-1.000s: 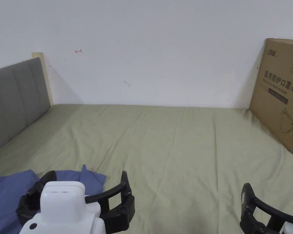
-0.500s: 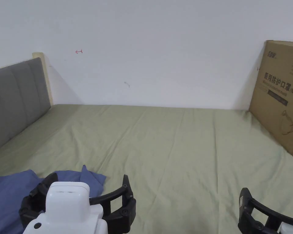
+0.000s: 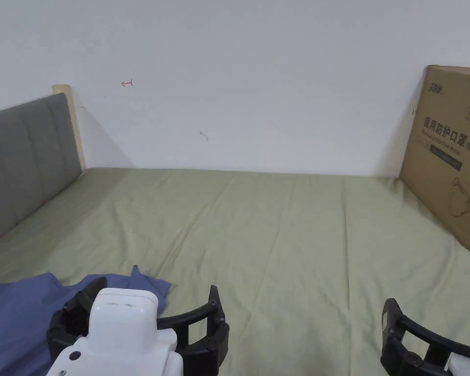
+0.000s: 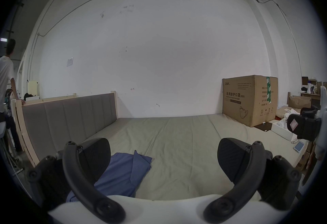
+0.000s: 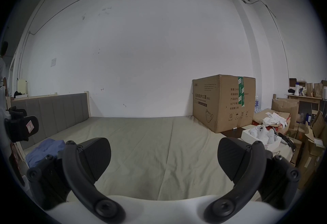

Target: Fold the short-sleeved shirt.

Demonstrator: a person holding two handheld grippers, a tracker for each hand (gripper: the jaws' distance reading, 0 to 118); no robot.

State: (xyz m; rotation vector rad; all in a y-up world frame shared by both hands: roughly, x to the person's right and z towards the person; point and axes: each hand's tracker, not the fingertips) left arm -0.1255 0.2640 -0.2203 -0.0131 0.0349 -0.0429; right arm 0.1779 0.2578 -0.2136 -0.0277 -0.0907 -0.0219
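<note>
A blue short-sleeved shirt (image 3: 13,313) lies crumpled on the near left part of the bed, beside the headboard. My left gripper (image 3: 156,293) hovers over the shirt's right edge, open with nothing between its jaws. In the left gripper view the shirt (image 4: 123,173) lies below and partly behind the left jaw of that gripper (image 4: 163,150). My right gripper (image 3: 425,338) is at the bottom right over bare sheet, far from the shirt. Its jaws stand wide apart in the right gripper view (image 5: 163,150), where the shirt (image 5: 46,148) is at the far left.
An olive-green sheet (image 3: 278,235) covers the bed. A grey padded headboard (image 3: 23,156) runs along the left and a white wall closes the back. A large cardboard box (image 3: 449,156) stands at the back right. A person (image 4: 5,72) stands beyond the headboard.
My left gripper has drifted a little to the right over the shirt's edge, still open. The right gripper has barely moved and the shirt lies as before.
</note>
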